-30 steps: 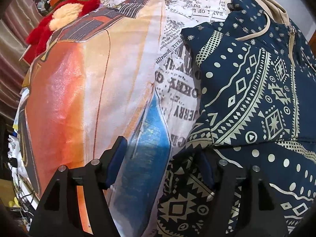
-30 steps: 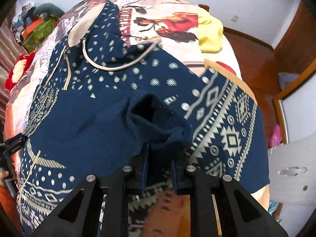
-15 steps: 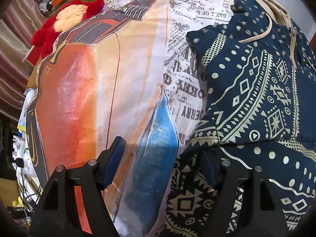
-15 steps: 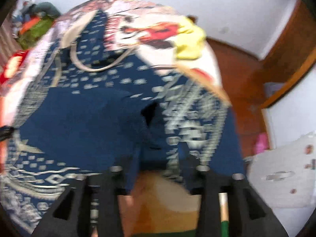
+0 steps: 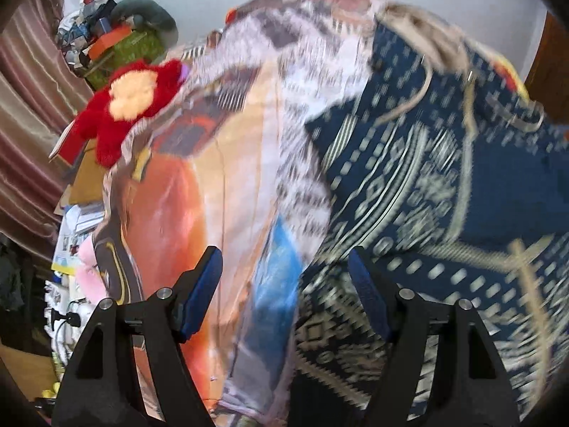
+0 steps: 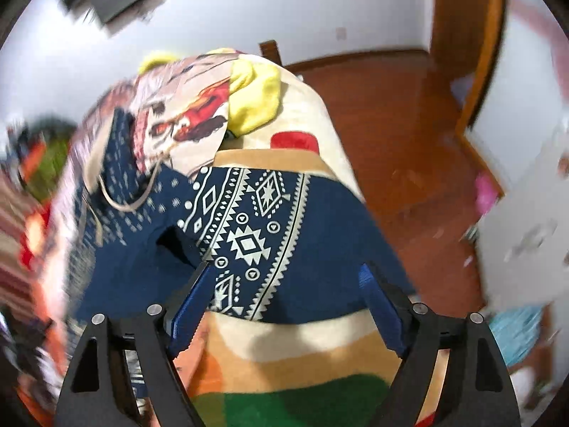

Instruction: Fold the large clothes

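A navy hoodie [image 5: 444,192] with a cream geometric print and beige drawstrings lies spread on a bed covered by a colourful printed blanket [image 5: 170,213]. In the left wrist view my left gripper [image 5: 284,277] hangs open above the hoodie's left edge, blue pads apart, with nothing between them. In the right wrist view the hoodie [image 6: 270,235] has a patterned sleeve folded across its dark body. My right gripper [image 6: 284,284] is above that sleeve, its jaws opening wide, no cloth between the pads.
A red and orange plush toy [image 5: 131,103] sits at the bed's far left by a pile of boxes [image 5: 117,42] and a curtain. A yellow cloth [image 6: 256,96] lies at the bed's head. Wooden floor [image 6: 409,135] and a white chair [image 6: 526,235] lie to the right.
My right gripper let go of the dark sleeve cuff, opened wide and swung right while rolling. My left gripper rose away from the hoodie's edge, still open.
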{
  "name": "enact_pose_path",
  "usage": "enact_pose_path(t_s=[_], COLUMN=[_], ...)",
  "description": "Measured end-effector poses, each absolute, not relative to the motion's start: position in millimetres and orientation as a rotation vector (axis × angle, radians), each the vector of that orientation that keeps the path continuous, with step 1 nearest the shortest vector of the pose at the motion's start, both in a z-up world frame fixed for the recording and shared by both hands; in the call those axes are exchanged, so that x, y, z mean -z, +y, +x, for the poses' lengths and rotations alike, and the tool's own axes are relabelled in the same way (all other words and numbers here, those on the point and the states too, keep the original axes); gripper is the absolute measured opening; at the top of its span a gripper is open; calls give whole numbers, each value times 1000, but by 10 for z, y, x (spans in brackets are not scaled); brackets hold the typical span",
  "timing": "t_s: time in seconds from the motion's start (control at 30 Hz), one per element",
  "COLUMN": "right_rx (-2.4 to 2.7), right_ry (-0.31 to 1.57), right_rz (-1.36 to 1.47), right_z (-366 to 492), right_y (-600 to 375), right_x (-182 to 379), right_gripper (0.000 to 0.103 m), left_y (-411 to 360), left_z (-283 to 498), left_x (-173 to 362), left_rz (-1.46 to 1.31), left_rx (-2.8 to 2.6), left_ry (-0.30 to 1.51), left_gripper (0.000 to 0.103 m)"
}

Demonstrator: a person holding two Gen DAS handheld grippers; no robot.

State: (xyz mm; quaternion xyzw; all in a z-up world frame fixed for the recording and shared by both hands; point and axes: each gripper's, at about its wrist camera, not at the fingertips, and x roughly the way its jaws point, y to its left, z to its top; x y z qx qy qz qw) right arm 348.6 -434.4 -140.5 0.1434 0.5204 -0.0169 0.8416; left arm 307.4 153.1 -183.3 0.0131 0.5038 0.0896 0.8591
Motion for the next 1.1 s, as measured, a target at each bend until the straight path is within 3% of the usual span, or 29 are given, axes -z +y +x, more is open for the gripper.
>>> enact_pose_path(t_s=[0.23, 0.7, 0.73, 0.97, 1.1], right_rx=[64, 50, 56, 112, 113], right_ry=[1202, 1252, 1239, 1136, 1072], right_rz=[574, 796, 795, 746, 695], right_z=[3363, 3558, 3594, 3719, 3751], right_y=[-4741, -5053, -5054, -5136, -5098], right_x=[1824, 2433, 2457, 2408, 2229], right_gripper=[82, 81, 79, 22, 14], left_y=[1211, 362, 316, 254, 463], left_z=[3417, 4122, 4155, 4250, 4284], left_x=[1600, 2299, 2352, 2531, 2531], left_rz=[-166, -232, -219, -158, -168], left_rx=[-31, 116, 116, 61, -22], left_ry=[1031, 1239, 1250, 1227, 1213], left_gripper=[76, 76, 76, 84, 84])
